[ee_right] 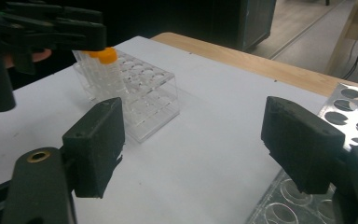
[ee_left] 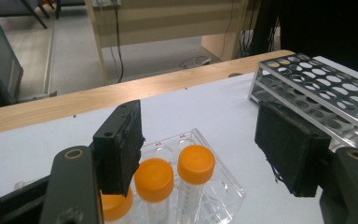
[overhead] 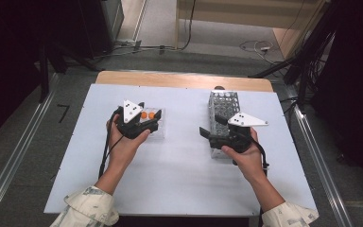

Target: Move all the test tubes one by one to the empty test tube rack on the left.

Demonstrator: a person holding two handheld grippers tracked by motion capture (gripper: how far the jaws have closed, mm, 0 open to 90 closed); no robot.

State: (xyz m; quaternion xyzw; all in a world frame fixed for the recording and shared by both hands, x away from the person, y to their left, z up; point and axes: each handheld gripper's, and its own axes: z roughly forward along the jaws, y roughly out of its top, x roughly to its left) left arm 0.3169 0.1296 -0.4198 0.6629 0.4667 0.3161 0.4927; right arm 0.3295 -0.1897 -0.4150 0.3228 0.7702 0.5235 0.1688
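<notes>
L gripper over orange-capped tubes in clear rack.
Jaws spread, nothing pinched. R gripper spread too, metal rack at its 3 o'clock.

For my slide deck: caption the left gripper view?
Open left gripper above orange-capped tubes in a clear rack, metal rack beyond.

I work at a white tabletop with a wooden far edge. Beyond it lies grey floor strewn with cables, a pale wooden bench, and dark surroundings either side.
</notes>
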